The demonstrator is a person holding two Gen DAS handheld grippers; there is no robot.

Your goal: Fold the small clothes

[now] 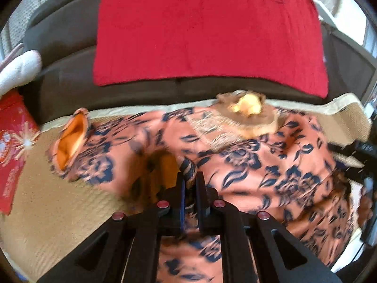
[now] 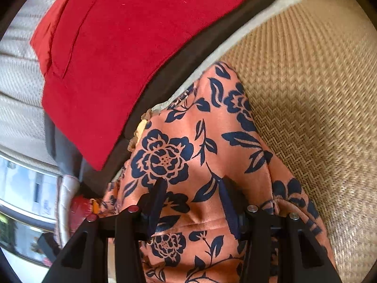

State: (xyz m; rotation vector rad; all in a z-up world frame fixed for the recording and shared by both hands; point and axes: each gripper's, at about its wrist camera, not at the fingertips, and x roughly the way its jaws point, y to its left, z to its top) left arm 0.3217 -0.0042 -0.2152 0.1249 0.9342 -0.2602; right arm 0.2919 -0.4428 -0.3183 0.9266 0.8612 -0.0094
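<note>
Orange blouse (image 1: pixel 259 165) with a smooth, satiny sheen and a dark blue rose-and-leaf print lies spread and rumpled over a woven straw-coloured mat (image 1: pixel 47 212), whose herringbone weave and pale cloth border show clearly in the right wrist view. At the far left of the left wrist view a red printed paper bag (image 1: pixel 11 146) lies on the mat beside something white and padded (image 1: pixel 21 68). Next comes the blouse's sleeve opening (image 1: pixel 70 139), gaping to show a plain bright orange lining. In the middle, the left gripper (image 1: pixel 189 179) has its jaws drawn narrow, pinching a raised fold of the printed cloth. Farther right, the neckline carries a tan frilled trim (image 1: pixel 247 113). Behind the mat, a flat rectangular red cloth (image 1: pixel 207 30) with a soft, matte nap lies on a dark cushion (image 1: pixel 66 70). The right gripper (image 2: pixel 193 202) has its jaws partly apart, each side pressed into the blouse with a smooth hump of fabric between them.
</note>
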